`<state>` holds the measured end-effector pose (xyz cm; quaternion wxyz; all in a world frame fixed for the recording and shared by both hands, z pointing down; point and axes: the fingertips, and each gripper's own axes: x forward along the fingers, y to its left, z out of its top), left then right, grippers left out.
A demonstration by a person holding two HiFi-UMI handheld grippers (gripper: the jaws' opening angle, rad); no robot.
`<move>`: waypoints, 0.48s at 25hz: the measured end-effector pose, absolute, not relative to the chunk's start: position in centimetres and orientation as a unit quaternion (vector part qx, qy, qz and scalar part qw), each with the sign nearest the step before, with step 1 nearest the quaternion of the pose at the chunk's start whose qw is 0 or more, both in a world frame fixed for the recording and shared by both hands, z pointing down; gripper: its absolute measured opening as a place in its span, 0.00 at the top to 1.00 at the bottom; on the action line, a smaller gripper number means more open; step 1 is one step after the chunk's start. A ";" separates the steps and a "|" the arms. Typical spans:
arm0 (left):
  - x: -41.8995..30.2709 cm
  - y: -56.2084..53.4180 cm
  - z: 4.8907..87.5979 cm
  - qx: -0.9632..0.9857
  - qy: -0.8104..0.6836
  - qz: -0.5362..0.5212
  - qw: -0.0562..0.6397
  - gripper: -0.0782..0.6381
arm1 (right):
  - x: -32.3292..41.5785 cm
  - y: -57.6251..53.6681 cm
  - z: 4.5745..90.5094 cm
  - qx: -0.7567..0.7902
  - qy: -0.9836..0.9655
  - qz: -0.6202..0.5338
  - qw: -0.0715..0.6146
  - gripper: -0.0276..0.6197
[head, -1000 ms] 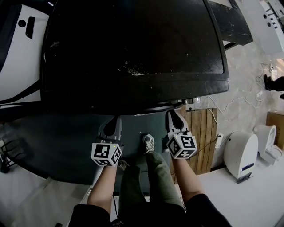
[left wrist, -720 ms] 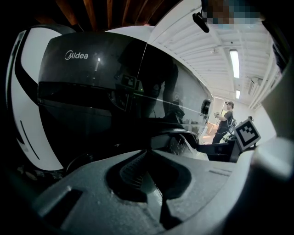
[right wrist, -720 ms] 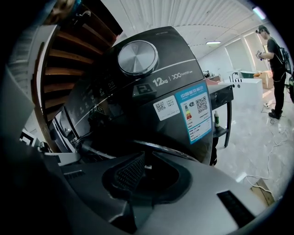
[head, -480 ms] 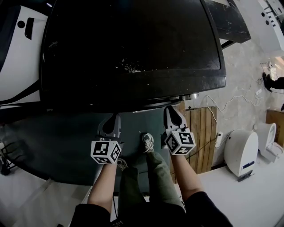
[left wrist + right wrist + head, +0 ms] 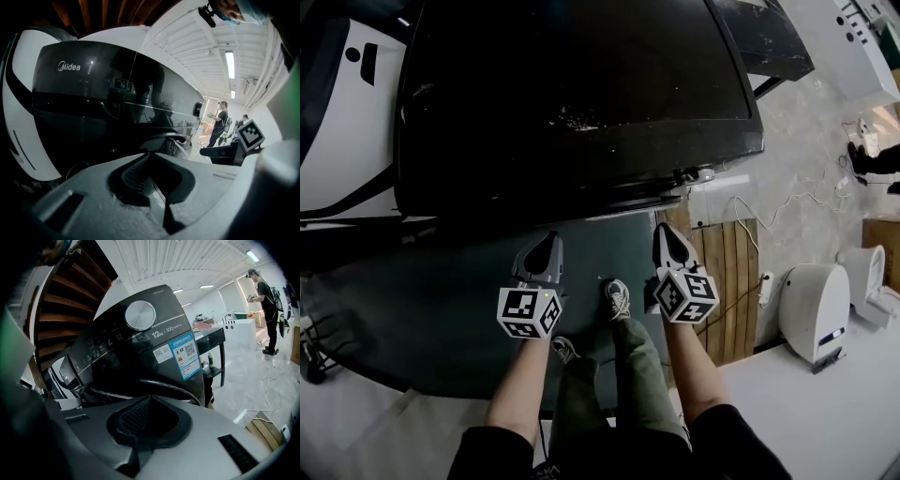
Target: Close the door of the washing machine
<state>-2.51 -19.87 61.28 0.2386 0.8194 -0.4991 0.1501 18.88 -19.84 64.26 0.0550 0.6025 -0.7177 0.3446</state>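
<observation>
**Head view:** the black washer [image 5: 581, 94] fills the upper frame. At lower centre the left tool [image 5: 547, 239] and right tool [image 5: 665, 230] point up-frame at its front edge. There the door [image 5: 628, 202] shows as a curved lip, just beyond both tips and apart from them.

**Left gripper view:** the left tool [image 5: 150, 155] is clenched on nothing. The door [image 5: 176, 139] lies ahead, right of centre.

**Right gripper view:** the right tool [image 5: 150, 399], whose jaws have just been closing, is clenched empty. The door [image 5: 171, 389] arcs crosswise just past its tip. The right tool looks the nearer. Whether the door is latched cannot be told.
</observation>
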 end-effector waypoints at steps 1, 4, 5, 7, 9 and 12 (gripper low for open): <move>-2.5 -19.4 61.0 0.824 -0.493 0.150 0.236 0.88 | 19.0 -19.4 63.8 0.609 -0.713 0.343 0.052 0.95; -2.5 -17.7 60.2 0.835 -0.474 0.156 0.231 0.88 | 19.3 -17.6 62.7 0.626 -0.702 0.337 0.050 0.96; -2.5 -17.1 59.8 0.839 -0.468 0.157 0.231 0.88 | 19.4 -16.9 62.4 0.629 -0.700 0.333 0.052 0.96; -2.5 -15.8 58.9 0.845 -0.457 0.156 0.229 0.88 | 19.1 -15.3 61.4 0.631 -0.700 0.331 0.049 0.96; -2.6 -14.5 57.7 0.852 -0.448 0.152 0.224 0.88 | 18.6 -13.4 60.3 0.631 -0.701 0.328 0.048 0.96; -2.7 -12.5 55.7 0.864 -0.433 0.147 0.213 0.88 | 17.8 -10.6 58.2 0.634 -0.703 0.318 0.053 0.96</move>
